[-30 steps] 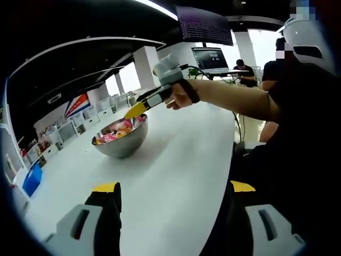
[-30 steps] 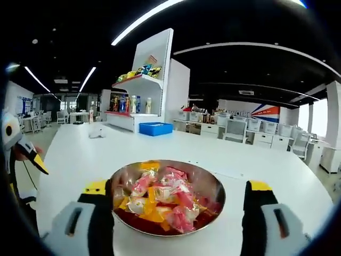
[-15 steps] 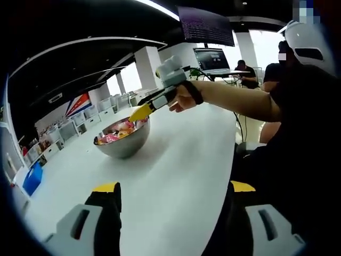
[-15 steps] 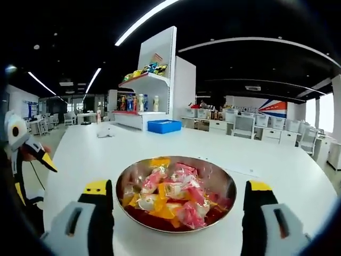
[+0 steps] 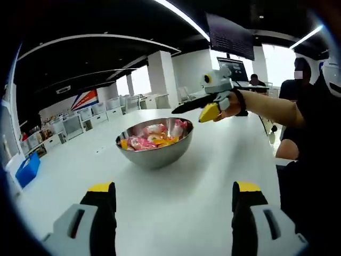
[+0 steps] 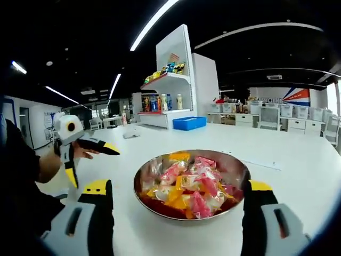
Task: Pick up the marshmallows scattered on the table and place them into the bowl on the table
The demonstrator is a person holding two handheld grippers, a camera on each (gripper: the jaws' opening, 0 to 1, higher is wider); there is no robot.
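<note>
A steel bowl point(image 5: 154, 148) point(image 6: 192, 184) full of pink, orange and white wrapped marshmallows point(image 5: 151, 140) point(image 6: 191, 186) stands on the white table point(image 5: 176, 213). My left gripper point(image 5: 173, 198) is open, low over the table in front of the bowl, with nothing between its jaws. My right gripper point(image 6: 178, 191) is open too, and the bowl sits just beyond its spread jaws. From the left gripper view, the right gripper point(image 5: 193, 112) hangs in a hand, above and to the right of the bowl. Over in the right gripper view, the left gripper point(image 6: 96, 168) is at the left, jaws apart.
A blue bin point(image 6: 189, 123) and a small white object point(image 6: 130, 135) lie farther back on the table. A white shelf unit with bottles point(image 6: 166, 101) stands behind. A person point(image 5: 258, 81) sits at a far desk. Bare tabletop lies around the bowl.
Both views have swung, so the bowl sits nearer the middle of the left gripper view. The right gripper has drawn back from over the bowl. The left gripper shows further into the right gripper view.
</note>
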